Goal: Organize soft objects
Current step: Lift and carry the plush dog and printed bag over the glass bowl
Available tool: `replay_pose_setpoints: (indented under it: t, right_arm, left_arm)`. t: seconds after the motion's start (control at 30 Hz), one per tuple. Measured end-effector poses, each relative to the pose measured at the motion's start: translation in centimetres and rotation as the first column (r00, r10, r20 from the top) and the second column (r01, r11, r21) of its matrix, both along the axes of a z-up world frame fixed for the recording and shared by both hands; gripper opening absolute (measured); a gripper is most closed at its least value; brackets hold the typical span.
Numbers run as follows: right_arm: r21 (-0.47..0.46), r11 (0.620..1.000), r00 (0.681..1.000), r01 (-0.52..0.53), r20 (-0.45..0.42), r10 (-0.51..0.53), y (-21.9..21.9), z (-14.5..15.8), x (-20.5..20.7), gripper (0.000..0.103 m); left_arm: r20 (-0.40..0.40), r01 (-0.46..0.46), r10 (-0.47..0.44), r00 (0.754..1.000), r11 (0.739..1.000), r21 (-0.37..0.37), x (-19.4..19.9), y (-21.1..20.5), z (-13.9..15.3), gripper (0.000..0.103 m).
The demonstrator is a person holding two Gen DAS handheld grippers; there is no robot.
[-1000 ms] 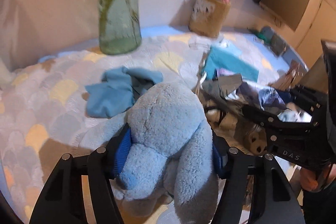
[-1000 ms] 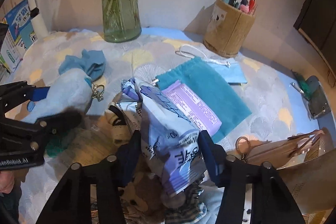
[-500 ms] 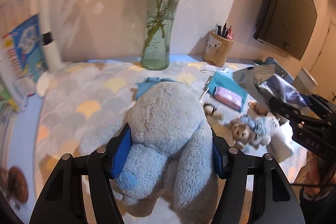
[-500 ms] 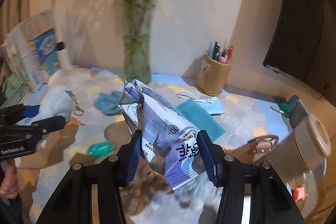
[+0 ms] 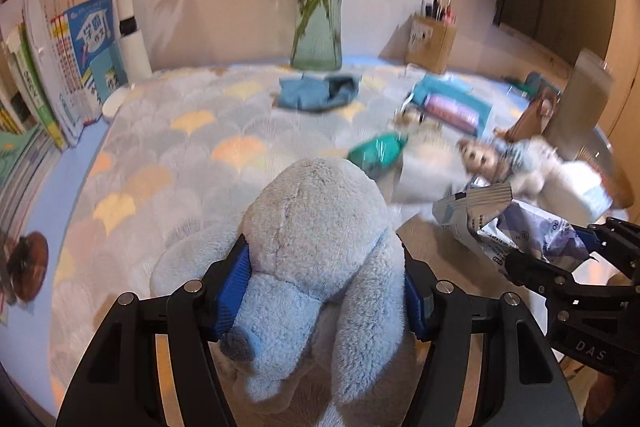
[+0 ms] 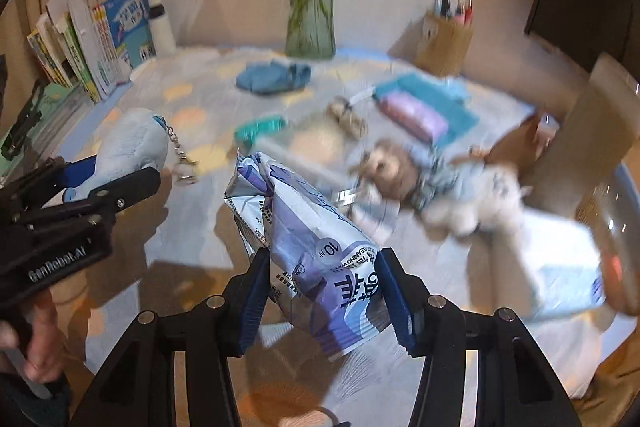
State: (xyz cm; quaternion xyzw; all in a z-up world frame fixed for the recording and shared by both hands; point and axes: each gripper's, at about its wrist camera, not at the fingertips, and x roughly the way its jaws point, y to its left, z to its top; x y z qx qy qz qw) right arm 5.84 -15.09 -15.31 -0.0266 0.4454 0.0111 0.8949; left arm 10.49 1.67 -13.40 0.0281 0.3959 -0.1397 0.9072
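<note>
My left gripper (image 5: pixel 320 291) is shut on a pale blue plush toy (image 5: pixel 316 239), held above the patterned tablecloth (image 5: pixel 160 155); the same plush toy (image 6: pixel 132 147) with a metal key clip shows at the left of the right wrist view. My right gripper (image 6: pixel 320 291) is shut on a crumpled white and purple tissue packet (image 6: pixel 308 239), also visible as the packet (image 5: pixel 512 227) at the right of the left wrist view. On the table lie a blue cloth (image 5: pixel 316 93), a teal pouch (image 5: pixel 452 99), a green packet (image 5: pixel 376 151) and a doll in blue clothes (image 6: pixel 420 175).
A glass vase (image 5: pixel 318 23) with flowers and a pen holder (image 5: pixel 432 43) stand at the back by the wall. Books (image 5: pixel 60 59) line the left side. A brown bag (image 6: pixel 520 143) and a white box (image 6: pixel 560 263) sit at the right.
Both grippers have pulled back from the table's middle, each keeping its load. More of the table shows now, including the books at the left and the doll.
</note>
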Motion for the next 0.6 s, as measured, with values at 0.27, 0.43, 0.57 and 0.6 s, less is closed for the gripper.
replay_pose_setpoints:
  t: [0.27,0.43,0.57,0.6]
  right_arm:
    - [0.043,0.999,0.999,-0.005,-0.047,0.007,0.5,-1.9,-0.9,0.062]
    - [0.039,0.998,0.999,-0.042,-0.027,0.043,1.1,-1.5,-1.3,0.072]
    - [0.015,0.999,0.998,-0.043,-0.046,0.044,1.6,-2.2,-1.0,0.072]
    - [0.017,0.999,0.998,-0.04,-0.055,0.04,1.6,-2.4,-0.9,0.073]
  left_arm:
    - [-0.024,-0.01,0.011,1.0,0.999,0.047,-0.8,-0.8,-1.8,0.063]
    - [-0.02,-0.015,0.016,1.0,0.998,0.056,-1.0,-1.1,-1.1,0.063]
    - [-0.031,-0.014,0.016,0.999,0.999,0.052,-1.0,-1.1,-1.0,0.063]
    - [-0.032,-0.011,0.013,0.999,0.998,0.055,-1.0,-1.2,-1.0,0.063]
